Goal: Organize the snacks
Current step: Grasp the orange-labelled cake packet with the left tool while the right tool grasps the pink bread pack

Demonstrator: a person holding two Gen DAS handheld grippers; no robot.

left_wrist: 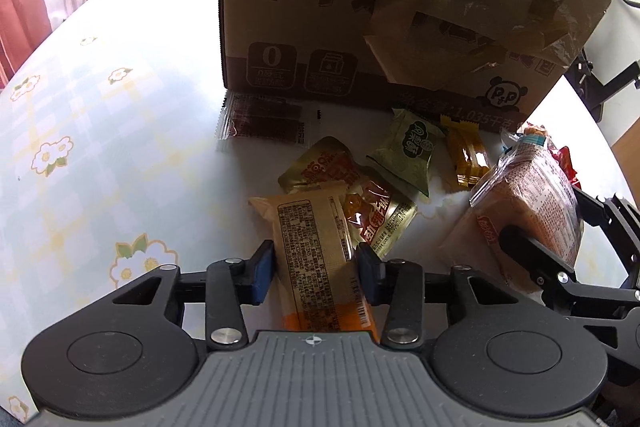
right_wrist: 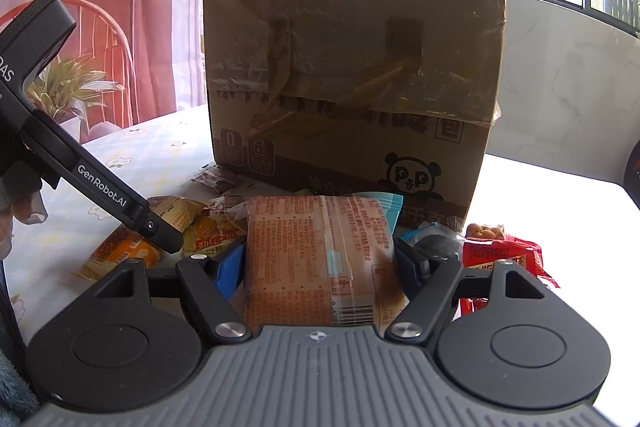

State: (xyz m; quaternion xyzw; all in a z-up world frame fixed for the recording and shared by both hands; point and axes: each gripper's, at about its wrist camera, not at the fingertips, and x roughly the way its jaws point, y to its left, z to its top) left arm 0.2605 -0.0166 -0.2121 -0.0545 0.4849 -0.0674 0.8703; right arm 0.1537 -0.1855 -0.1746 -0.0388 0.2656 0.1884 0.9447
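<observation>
My left gripper (left_wrist: pixel 316 269) is shut on a long tan and orange snack packet (left_wrist: pixel 316 255) that lies lengthwise between its blue pads. My right gripper (right_wrist: pixel 320 263) is shut on a large clear-wrapped orange cake packet (right_wrist: pixel 320 259), which also shows in the left wrist view (left_wrist: pixel 532 203). Loose snacks lie on the table in front of a tall cardboard box (left_wrist: pixel 360 27): a gold and red pouch (left_wrist: pixel 360 195), a green packet (left_wrist: pixel 408 151), a yellow packet (left_wrist: pixel 466 159) and a dark red bar packet (left_wrist: pixel 260 123).
The table has a pale checked flower cloth (left_wrist: pixel 100 131). The cardboard box (right_wrist: pixel 352 75) stands close behind the snacks with its flaps up. A red snack bag (right_wrist: pixel 504 259) lies right of my right gripper. A chair and curtains stand beyond the table's far edge.
</observation>
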